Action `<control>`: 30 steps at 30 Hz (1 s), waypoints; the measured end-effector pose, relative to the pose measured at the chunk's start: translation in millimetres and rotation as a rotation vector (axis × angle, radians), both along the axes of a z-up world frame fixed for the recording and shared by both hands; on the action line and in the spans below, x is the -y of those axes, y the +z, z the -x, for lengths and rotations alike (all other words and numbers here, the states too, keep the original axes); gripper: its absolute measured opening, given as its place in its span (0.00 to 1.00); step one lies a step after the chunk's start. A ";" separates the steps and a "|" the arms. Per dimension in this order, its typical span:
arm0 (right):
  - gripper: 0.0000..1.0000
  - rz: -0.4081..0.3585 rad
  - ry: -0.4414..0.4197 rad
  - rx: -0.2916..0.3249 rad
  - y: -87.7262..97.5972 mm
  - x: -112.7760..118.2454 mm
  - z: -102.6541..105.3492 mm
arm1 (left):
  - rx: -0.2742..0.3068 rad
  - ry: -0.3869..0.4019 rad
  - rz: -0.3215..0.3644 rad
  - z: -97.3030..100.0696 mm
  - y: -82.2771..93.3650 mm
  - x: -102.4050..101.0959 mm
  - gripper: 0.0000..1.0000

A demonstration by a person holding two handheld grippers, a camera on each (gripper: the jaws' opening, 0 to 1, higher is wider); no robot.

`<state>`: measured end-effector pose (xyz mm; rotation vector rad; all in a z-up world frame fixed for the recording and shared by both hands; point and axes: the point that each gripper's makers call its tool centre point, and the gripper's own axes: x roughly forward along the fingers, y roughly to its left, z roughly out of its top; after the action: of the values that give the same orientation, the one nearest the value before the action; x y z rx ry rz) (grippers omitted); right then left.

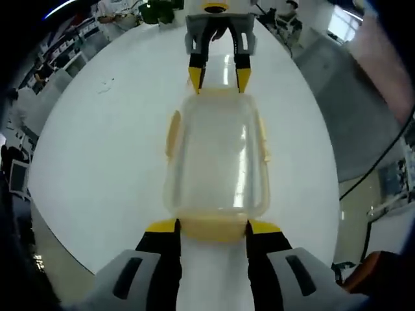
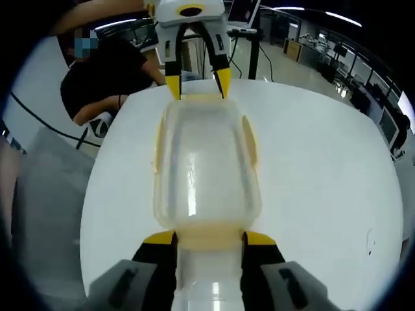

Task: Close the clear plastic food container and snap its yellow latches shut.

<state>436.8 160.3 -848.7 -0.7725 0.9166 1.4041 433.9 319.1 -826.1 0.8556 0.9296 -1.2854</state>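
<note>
Container point(image 1: 217, 155) as landmark: clear plastic, rect. w/ rounded corners, lid on, lying flat on white round table point(image 1: 104, 162), roughly mid-table. Walls cloudy-translucent, glare streaks on lid, nothing visible inside.

Left gripper view, near to far: left gripper point(image 1: 213, 227) at container's near short end, jaws apart, yellow tips either side of near end latch point(image 1: 213, 228), touching or just beside it; not clamped on anything. Near latch pale yellow, looks folded down against wall. Side latches point(image 1: 172, 133) along both long edges, yellow, standing slightly off walls – cannot tell if snapped. Beyond far short end, right gripper point(image 1: 219, 79), tips pointing at far edge, jaws spread, just touching or just short of rim – can't tell which.

Right gripper view, same layout from opposite end: right gripper point(image 2: 209, 238) at near short end of container point(image 2: 204, 168), jaws parted, tips flanking near latch point(image 2: 209, 236). Side latches point(image 2: 249, 139) flared out a bit. Left gripper point(image 2: 198, 87) past far end, jaws spread at far edge.

Farther than container: table rim, then person in black top point(image 2: 104, 74) seated beyond table point(image 2: 324, 168), monitors and desks in blurry backgrnd.
</note>
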 end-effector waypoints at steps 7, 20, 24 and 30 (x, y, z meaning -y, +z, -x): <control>0.35 0.001 0.002 0.005 17.9 9.9 4.3 | 0.000 0.009 -0.006 6.1 16.9 10.9 0.37; 0.35 0.019 -0.004 0.042 39.1 40.4 3.8 | 0.043 0.009 -0.021 2.7 31.8 38.3 0.37; 0.35 0.030 0.004 0.050 41.5 49.7 6.7 | 0.046 0.000 -0.032 2.1 33.6 45.5 0.37; 0.35 0.045 -0.003 0.057 40.9 68.1 7.9 | 0.037 0.003 -0.011 1.4 34.5 62.0 0.37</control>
<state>428.9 92.2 -807.8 -0.8402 0.9075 1.3563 432.5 257.1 -791.6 0.8839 0.9091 -1.2589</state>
